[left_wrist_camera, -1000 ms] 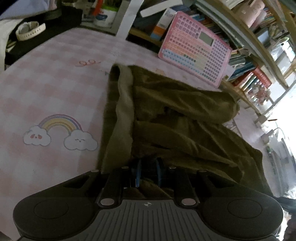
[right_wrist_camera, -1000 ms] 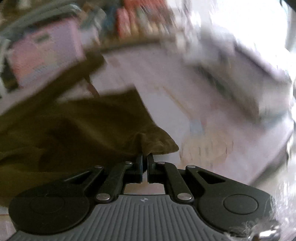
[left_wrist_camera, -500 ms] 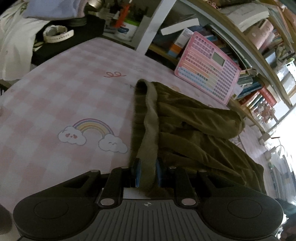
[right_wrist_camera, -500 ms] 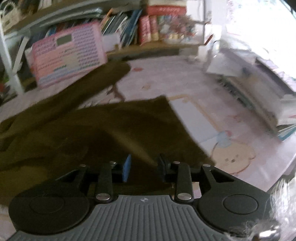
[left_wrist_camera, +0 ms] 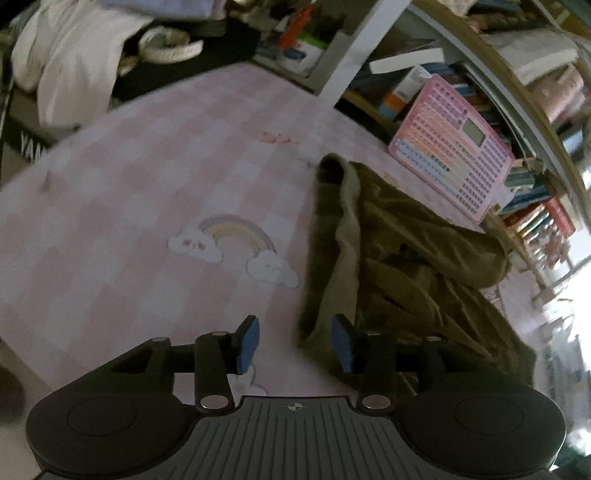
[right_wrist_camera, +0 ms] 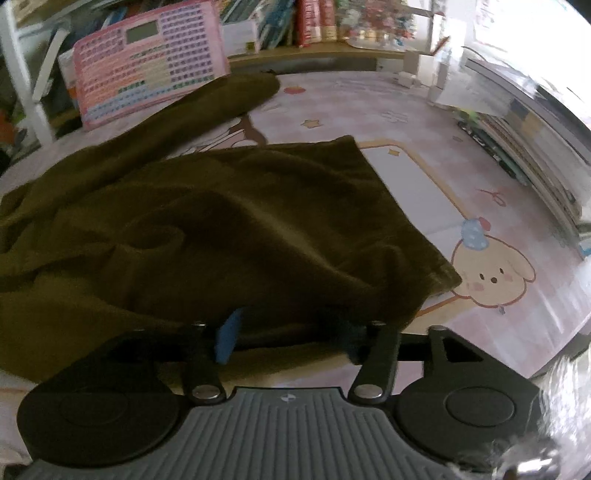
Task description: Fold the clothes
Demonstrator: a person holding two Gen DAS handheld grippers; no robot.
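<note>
A soft, fuzzy olive-green garment (left_wrist_camera: 399, 258) is spread in crumpled folds on the surface (left_wrist_camera: 147, 206), which is covered by a smooth pink checked mat. A rainbow with two white clouds (left_wrist_camera: 236, 247) is printed on the mat, ahead and to the left of the left claw (left_wrist_camera: 295, 341). A cartoon puppy in a blue hat (right_wrist_camera: 491, 273) is printed ahead and to the right of the right claw (right_wrist_camera: 288, 334).

The left claw is being opened, with its blue pads apart. The rolled edge of the garment lies just ahead of its right pad, but nothing is clamped. The right claw is being opened too. The garment's near edge lies loose between its pads and is not squeezed.

A flat pink board with rows of small coloured keys and a little grey screen (right_wrist_camera: 147, 62) is leaned against a bookshelf (right_wrist_camera: 306, 22) beyond the garment. The writing on it is too small to be read. White cloth (left_wrist_camera: 62, 62) is piled far to the left.
</note>
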